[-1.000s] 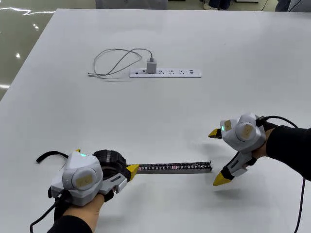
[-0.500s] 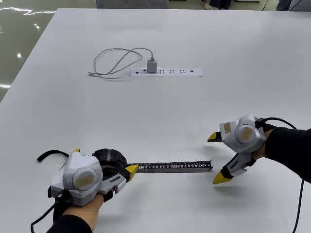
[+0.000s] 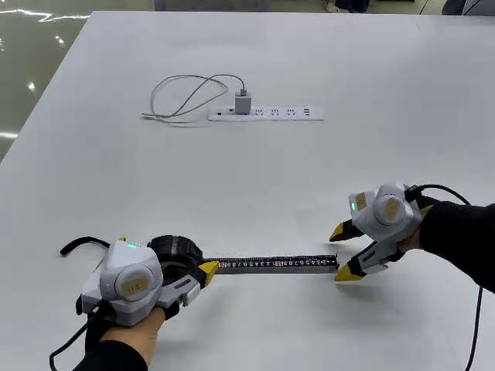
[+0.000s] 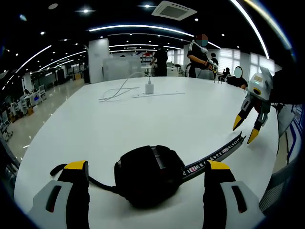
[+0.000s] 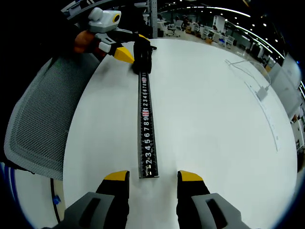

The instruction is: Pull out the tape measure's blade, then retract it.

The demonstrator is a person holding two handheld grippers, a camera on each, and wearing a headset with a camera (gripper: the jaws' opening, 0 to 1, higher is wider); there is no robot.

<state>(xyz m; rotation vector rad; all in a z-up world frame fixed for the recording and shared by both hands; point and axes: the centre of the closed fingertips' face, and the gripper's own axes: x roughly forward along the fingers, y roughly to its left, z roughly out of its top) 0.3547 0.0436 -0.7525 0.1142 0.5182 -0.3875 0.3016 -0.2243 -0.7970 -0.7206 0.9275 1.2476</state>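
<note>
Now the black numbered blade (image 5: 146, 119) lies lengthwise ahead of my right gripper (image 5: 148, 175), tip at its spread jaws' mouth; my left gripper (image 4: 147, 165) gapes around the round black case (image 4: 148, 183).

**A big white table with a few things on it**

I see a big white table (image 3: 309, 62). Its top is smooth and a bit shiny. On the near side lies a black tape measure (image 3: 176, 253). Its blade (image 3: 274, 263) is out and lies flat on the table, going to the right with the numbers up. A black strap (image 3: 77, 246) lies to the left of the tape measure. Far back, well apart from it, lies a long white power strip (image 3: 267, 114). A white charger (image 3: 243, 103) is plugged in near its left end. A white cable (image 3: 182, 97) lies in loops on the table to the left.
</note>
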